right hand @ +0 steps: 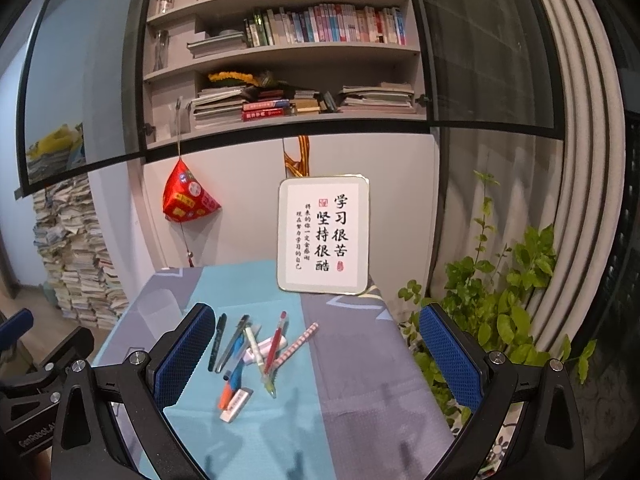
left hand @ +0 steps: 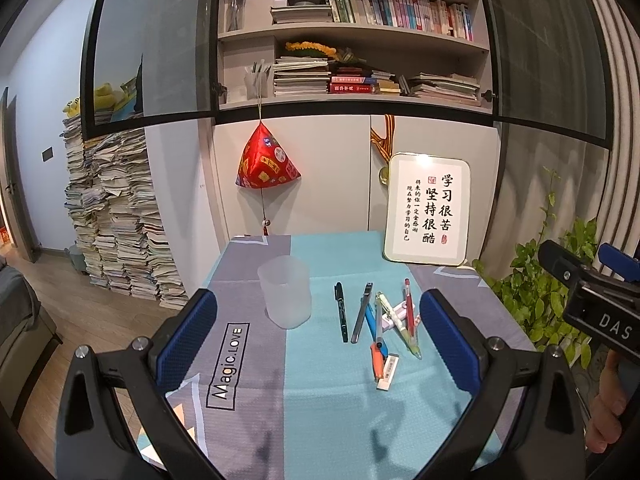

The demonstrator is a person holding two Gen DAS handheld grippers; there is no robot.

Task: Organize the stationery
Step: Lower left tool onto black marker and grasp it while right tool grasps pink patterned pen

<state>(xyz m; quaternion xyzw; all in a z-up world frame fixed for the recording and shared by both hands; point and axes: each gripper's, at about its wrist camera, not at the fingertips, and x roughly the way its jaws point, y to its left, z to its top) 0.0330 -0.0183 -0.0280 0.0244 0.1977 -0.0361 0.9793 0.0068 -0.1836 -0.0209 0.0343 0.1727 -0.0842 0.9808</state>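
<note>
- Both my tongs are hanging above the table with the blue-and-grey patterned cloth, and neither has hold of anything.
- My left gripper is spread wide, blue textured pads far apart, nothing between them except the view of the cloth.
- My right gripper is the same deal: jaws wide, empty, hovering just short of the pile.
- The stationery sits in a loose heap on the teal stripe: a black marker pen, a dark grey pen right beside it, a red pen, and a pale yellow-green highlighter crossing over the others.
- Nearest to me lie an orange-and-blue pen and a white rectangular eraser, touching each other.
- A pink-and-white striped pencil lies on the right edge of the heap; some small white-pink bits lie under the pens, maybe correction tape, hard to tell.
- The frosted translucent plastic cup stands upright and looks empty, left of the pens and apart from them.
- A white framed calligraphy sign leans at the back of the table, with a leafy green plant off to the right.
</note>
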